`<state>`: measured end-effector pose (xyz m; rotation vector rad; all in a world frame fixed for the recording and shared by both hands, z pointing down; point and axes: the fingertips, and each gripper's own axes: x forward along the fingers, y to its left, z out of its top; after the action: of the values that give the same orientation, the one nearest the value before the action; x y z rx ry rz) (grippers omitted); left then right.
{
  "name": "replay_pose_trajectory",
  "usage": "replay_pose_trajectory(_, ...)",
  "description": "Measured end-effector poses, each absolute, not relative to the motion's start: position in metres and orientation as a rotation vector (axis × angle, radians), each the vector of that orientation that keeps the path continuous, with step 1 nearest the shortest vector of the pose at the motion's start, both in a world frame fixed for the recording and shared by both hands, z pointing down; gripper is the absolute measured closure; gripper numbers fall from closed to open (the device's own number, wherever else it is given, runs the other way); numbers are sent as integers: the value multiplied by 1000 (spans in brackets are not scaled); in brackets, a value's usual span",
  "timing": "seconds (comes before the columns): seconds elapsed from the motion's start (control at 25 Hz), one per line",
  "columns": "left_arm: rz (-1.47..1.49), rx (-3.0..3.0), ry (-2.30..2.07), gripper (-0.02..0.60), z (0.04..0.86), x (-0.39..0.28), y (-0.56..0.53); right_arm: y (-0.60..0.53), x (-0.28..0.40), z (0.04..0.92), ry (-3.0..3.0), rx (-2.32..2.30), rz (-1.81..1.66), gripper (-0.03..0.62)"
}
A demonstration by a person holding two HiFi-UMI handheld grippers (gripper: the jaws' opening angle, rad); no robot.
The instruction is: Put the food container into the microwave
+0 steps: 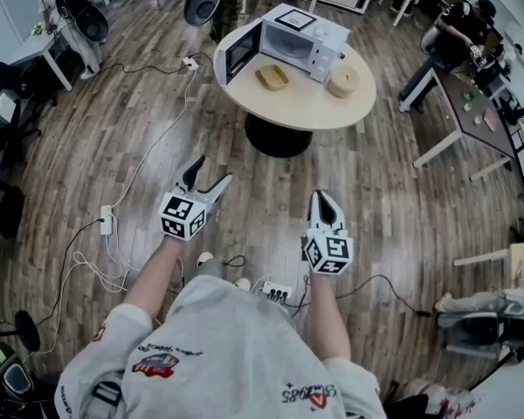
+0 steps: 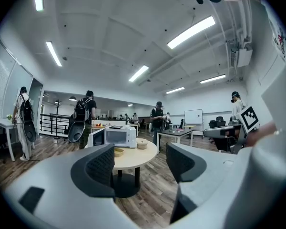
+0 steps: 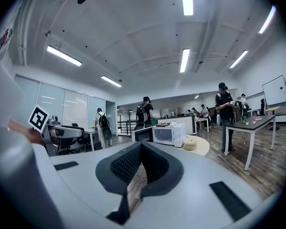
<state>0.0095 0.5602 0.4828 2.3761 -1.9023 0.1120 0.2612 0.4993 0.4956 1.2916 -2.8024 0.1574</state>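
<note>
On the round table (image 1: 306,107) ahead stands a white microwave (image 1: 293,40) with its door (image 1: 236,52) swung open to the left. A tan food container (image 1: 272,77) lies on the table in front of it, and a round lidded container (image 1: 342,81) sits to its right. Both grippers are well short of the table, over the wooden floor. My left gripper (image 1: 211,173) is open with nothing between its jaws. My right gripper (image 1: 322,199) is shut and empty. The left gripper view shows the microwave (image 2: 117,136) and food container (image 2: 118,151) far off between the open jaws.
Cables and power strips (image 1: 106,220) lie on the floor to the left and near my feet. Desks, chairs and a seated person (image 1: 454,33) are at the right. People with backpacks (image 2: 83,116) stand beyond the table.
</note>
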Motion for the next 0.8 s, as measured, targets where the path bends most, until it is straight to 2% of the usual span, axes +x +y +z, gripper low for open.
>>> replay_pose_trajectory(0.56, 125, 2382, -1837, 259, 493, 19, 523, 470, 279, 509, -2774, 1337, 235, 595)
replay_pose_trajectory(0.8, 106, 2371, -1822, 259, 501, -8, 477, 432, 259, 519, -2746, 1352, 254, 595)
